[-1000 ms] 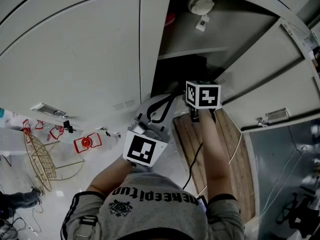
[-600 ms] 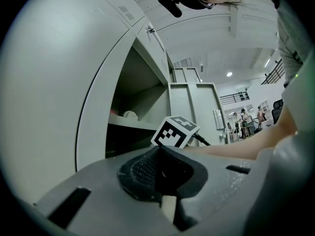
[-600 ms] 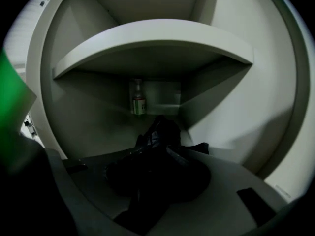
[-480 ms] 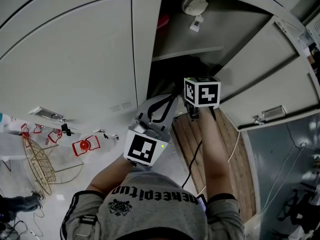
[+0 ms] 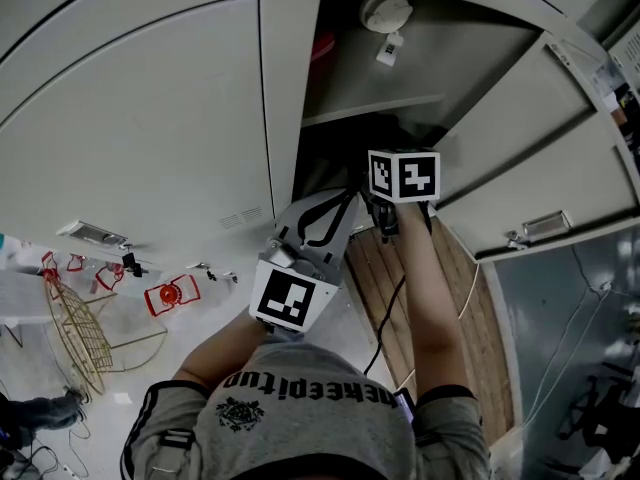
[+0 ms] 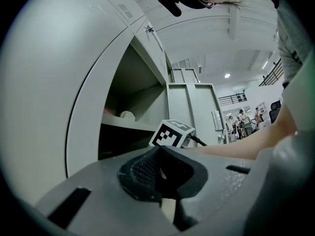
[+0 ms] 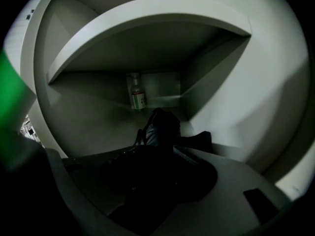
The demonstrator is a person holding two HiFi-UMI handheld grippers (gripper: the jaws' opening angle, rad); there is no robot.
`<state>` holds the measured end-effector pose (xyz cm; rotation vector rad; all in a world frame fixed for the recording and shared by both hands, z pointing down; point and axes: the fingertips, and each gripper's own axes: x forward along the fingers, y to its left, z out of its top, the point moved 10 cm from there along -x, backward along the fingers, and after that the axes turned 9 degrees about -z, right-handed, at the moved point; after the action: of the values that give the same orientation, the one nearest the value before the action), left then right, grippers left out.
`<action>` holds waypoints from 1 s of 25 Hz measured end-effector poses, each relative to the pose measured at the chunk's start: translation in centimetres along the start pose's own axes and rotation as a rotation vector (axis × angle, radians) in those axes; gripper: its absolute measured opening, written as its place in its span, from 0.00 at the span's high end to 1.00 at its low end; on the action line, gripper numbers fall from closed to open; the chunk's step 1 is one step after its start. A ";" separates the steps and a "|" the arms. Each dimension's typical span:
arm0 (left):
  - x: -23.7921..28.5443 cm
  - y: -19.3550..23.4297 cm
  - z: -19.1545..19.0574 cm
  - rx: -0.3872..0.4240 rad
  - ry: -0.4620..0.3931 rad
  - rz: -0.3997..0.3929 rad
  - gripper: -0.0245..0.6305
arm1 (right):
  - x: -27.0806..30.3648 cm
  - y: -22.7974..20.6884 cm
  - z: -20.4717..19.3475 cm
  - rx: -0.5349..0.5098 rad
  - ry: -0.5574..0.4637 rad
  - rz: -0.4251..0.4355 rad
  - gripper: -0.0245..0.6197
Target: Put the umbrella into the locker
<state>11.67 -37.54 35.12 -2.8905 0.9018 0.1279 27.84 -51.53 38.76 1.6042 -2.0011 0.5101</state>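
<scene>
The locker (image 5: pixel 285 88) stands open in the head view. My right gripper reaches into its dark lower compartment, and only its marker cube (image 5: pixel 403 176) shows there. In the right gripper view the dark folded umbrella (image 7: pixel 160 126) lies on the compartment floor between the jaws of my right gripper (image 7: pixel 157 156). Those jaws have just been opening and stand apart round the umbrella. My left gripper (image 5: pixel 318 218) hangs outside the locker at the opening's left edge. In its own view my left gripper (image 6: pixel 162 173) is shut on nothing.
A small bottle (image 7: pixel 137 96) stands at the compartment's back wall. On the upper shelf (image 5: pixel 375 108) sit a white round thing (image 5: pixel 385 10) and a red one (image 5: pixel 322 46). The open door (image 5: pixel 520 158) swings out at the right. A wire basket (image 5: pixel 80 328) lies on the floor at the left.
The right gripper's marker cube has edged slightly farther toward the locker opening. The left gripper has kept still.
</scene>
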 end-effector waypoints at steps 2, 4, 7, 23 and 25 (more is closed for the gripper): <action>0.1 0.1 0.0 0.001 0.000 -0.003 0.96 | 0.3 0.0 0.2 0.008 -0.004 0.000 0.68; 0.2 0.1 0.0 0.004 0.004 -0.006 0.96 | 0.6 0.0 0.4 0.009 -0.010 -0.003 0.68; 0.3 0.2 -0.1 0.006 0.009 -0.009 0.96 | 1.2 0.1 0.7 0.016 -0.017 -0.008 0.68; 0.2 1.3 -0.4 0.006 0.006 -0.003 0.96 | 2.0 0.2 1.4 0.019 -0.061 -0.024 0.68; 0.1 1.3 -0.4 0.003 0.007 -0.005 0.96 | 1.3 0.3 1.3 0.016 -0.102 -0.036 0.69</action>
<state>11.05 -38.72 35.45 -2.8922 0.8957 0.1161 27.10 -53.21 38.57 1.7037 -2.0425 0.4397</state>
